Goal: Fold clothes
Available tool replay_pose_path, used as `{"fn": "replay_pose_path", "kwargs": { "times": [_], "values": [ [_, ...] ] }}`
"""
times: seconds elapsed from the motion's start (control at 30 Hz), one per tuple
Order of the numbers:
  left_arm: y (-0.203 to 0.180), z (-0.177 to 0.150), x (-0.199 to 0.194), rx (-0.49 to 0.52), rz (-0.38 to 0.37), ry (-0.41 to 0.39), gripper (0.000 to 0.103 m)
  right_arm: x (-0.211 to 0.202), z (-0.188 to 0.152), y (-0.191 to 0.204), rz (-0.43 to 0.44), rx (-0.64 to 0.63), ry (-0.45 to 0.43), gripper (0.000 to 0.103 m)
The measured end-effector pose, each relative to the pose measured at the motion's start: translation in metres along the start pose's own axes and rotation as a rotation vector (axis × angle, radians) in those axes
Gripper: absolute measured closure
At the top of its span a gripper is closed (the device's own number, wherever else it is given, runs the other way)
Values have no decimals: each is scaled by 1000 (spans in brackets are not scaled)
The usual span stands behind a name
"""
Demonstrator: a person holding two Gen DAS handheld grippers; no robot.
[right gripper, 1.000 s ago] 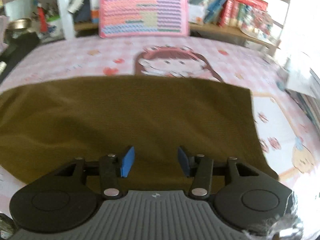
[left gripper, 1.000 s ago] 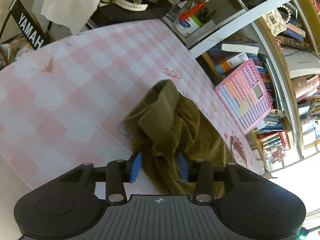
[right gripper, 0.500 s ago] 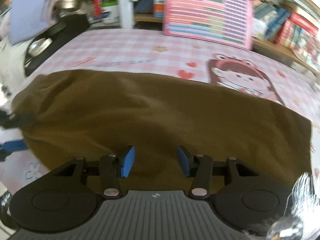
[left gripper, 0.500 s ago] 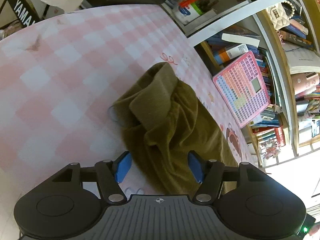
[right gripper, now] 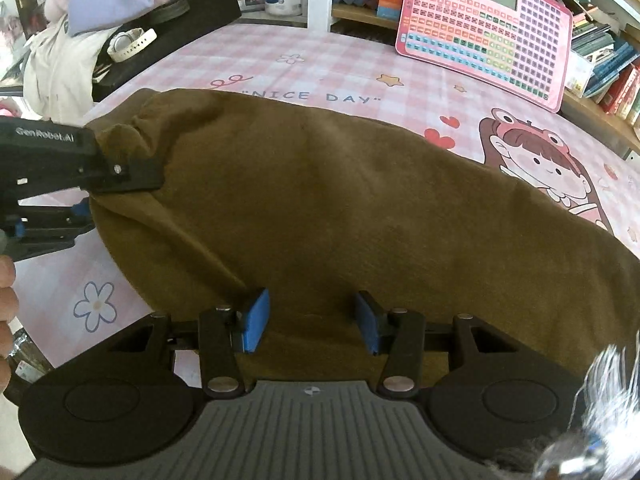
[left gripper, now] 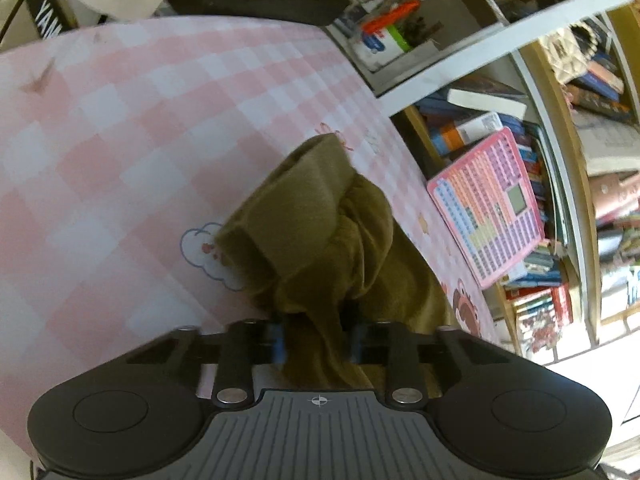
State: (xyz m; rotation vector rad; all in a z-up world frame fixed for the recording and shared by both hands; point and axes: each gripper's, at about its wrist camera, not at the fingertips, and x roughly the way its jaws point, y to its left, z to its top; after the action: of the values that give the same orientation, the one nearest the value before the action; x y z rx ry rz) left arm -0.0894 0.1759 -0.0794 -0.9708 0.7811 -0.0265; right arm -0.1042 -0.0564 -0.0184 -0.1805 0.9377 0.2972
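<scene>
An olive-brown garment (right gripper: pixel 340 208) lies across the pink checked tablecloth (right gripper: pixel 304 60). In the left wrist view its end (left gripper: pixel 320 232) is bunched and folded over. My left gripper (left gripper: pixel 318 344) is shut on a bunch of this cloth at the garment's left end; it also shows in the right wrist view (right gripper: pixel 80 208), gripping that edge. My right gripper (right gripper: pixel 310 322) is open and empty, its blue pads (right gripper: pixel 252 322) just above the garment's near edge.
A pink toy keyboard tablet (right gripper: pixel 484 28) leans at the table's far side before shelves of books (left gripper: pixel 480 128). A black tray with a white watch (right gripper: pixel 132 44) and piled cloth sits at the far left. A pen holder (left gripper: pixel 384 36) stands beyond the table.
My left gripper went from open around the bunched cloth to shut on it. The right wrist view swung left along the garment; the right gripper stayed open.
</scene>
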Motion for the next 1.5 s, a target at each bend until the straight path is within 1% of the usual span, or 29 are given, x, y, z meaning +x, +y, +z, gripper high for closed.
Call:
{"fn": "replay_pose_path", "kwargs": {
  "times": [0.07,0.1,0.17,0.23,0.33,0.37,0.5,0.53,0.6,0.63,0.67,0.7,0.73,0.77,0.9,1.03,1.07,1.1,1.13,1.17,1.27,1.33,1.43,1.5],
  "values": [
    [0,0,0,5,-10,-5,90,0,0,0,1,0,3,58],
    [-3,0,-2,19,-13,-11,91,0,0,0,2,-1,5,58],
    [-19,0,-12,111,-53,-38,92,1,1,-1,3,-4,9,58],
    [-38,-4,-21,242,-107,-57,92,1,2,0,3,-7,9,58],
    [-50,-8,-22,346,-115,-67,92,1,2,-1,5,-7,13,58],
    [-45,-5,-20,314,-105,-61,92,1,3,-1,6,-7,14,58],
    [-13,6,-10,110,-67,-16,91,1,3,-2,10,-4,18,58],
    [-9,7,-8,84,-62,-6,90,1,4,-2,10,-4,18,57],
    [-3,6,-5,48,-53,10,84,1,4,-2,10,-5,19,57],
    [0,6,-4,31,-48,19,76,1,4,-2,10,-6,19,57],
    [2,5,-3,13,-44,27,65,1,4,-2,9,-6,19,57],
    [4,5,0,-3,-53,32,64,1,4,-2,9,-6,18,57],
    [6,4,2,-18,-67,35,60,1,4,-2,8,-7,18,57],
    [6,5,4,-27,-74,36,59,1,4,-2,8,-7,18,57],
    [6,6,11,-54,-84,33,60,2,4,-2,6,-11,17,57],
    [9,6,10,-69,-83,23,64,2,4,0,4,-11,18,57],
    [10,6,10,-72,-82,21,72,2,4,0,4,-12,18,57],
    [11,6,10,-76,-82,18,76,2,4,0,3,-12,19,57],
    [12,6,10,-80,-81,16,85,2,4,0,2,-12,20,56],
    [13,6,10,-83,-81,13,88,2,4,0,1,-11,21,56],
    [15,6,10,-95,-79,5,90,3,5,-1,-8,-8,21,51],
    [17,6,9,-96,-77,2,91,3,5,-3,-12,-2,20,44],
    [19,6,5,-83,-69,2,91,5,4,-5,2,3,9,43],
    [21,7,3,-75,-64,1,91,6,4,-5,26,6,3,43]
  ]
}}
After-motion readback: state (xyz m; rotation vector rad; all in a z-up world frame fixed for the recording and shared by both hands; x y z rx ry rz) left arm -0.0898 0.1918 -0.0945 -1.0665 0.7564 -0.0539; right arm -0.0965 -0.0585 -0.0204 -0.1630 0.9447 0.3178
